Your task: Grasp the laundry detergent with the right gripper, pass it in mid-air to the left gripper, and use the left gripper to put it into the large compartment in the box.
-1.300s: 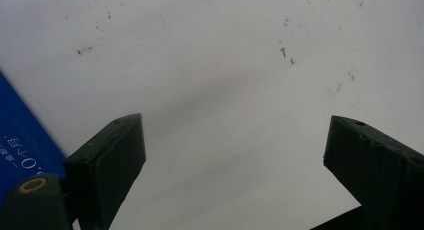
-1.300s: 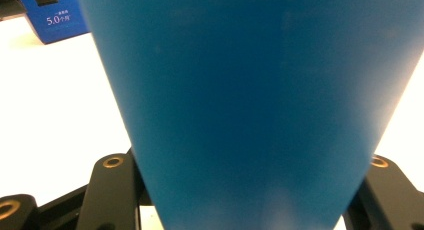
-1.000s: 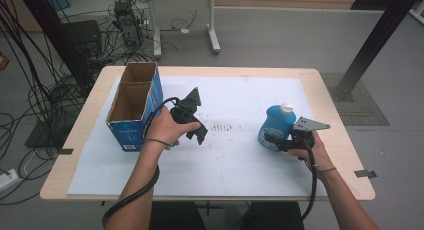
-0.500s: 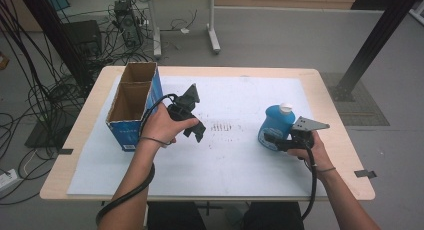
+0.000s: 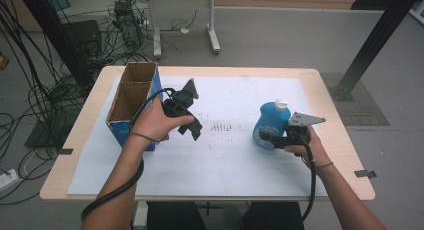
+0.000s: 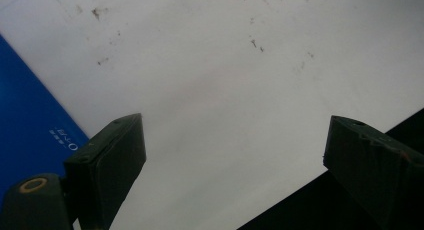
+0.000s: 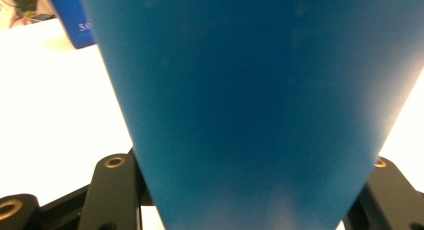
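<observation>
A blue bottle point(image 5: 272, 122) with a white cap stands upright on the right part of the white sheet point(image 5: 225, 165). My right gripper point(image 5: 267, 138) is shut on its lower body from the right; in the right gripper view the bottle point(image 7: 250, 90) sits tight between the jaws. My left gripper point(image 5: 194, 131) hangs above the sheet just right of the cardboard box point(image 5: 131, 97), tilted down. In the left gripper view the left gripper point(image 6: 235, 127) is open, with bare sheet between its jaws.
The box is open-topped with a divider, brown inside and blue outside point(image 6: 25, 110), and stands at the table's left. Small brown specks point(image 5: 225, 126) mark the sheet's middle. Cables and a black post point(image 5: 370, 45) stand on the floor beyond the table.
My left hand has lifted its gripper a little higher above the sheet. The right gripper and the bottle have stayed where they were.
</observation>
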A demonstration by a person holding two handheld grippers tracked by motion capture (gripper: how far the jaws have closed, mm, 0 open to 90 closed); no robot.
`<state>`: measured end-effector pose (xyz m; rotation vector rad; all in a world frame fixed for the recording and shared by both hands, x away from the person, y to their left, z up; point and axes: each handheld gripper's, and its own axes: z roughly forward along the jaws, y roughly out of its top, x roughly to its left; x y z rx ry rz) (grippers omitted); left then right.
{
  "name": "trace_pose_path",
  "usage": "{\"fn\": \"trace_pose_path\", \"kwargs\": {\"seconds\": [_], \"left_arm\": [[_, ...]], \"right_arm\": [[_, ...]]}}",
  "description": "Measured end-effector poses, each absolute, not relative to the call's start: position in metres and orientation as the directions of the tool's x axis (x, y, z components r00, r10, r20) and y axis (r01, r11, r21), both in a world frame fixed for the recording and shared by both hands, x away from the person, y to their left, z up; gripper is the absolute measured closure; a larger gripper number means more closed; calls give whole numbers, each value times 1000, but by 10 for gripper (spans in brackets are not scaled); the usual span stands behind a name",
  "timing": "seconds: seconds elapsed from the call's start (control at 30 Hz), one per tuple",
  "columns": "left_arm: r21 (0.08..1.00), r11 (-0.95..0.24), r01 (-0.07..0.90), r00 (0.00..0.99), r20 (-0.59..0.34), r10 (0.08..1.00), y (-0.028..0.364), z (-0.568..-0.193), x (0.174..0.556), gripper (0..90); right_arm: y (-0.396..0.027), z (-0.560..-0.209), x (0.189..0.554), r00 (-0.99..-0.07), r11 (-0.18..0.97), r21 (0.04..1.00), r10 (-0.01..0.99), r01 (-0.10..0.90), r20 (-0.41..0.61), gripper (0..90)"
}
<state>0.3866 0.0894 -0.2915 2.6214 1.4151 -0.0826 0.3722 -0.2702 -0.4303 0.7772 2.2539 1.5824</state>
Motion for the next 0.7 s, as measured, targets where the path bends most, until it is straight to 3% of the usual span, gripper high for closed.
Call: {"fn": "trace_pose_path", "kwargs": {"seconds": [0.7], "left_arm": [[176,-702,690,718,-43,695,81,-211,365,104]], "right_arm": [[-245,-379,381,-916,306,928,391,215,84,422]]}}
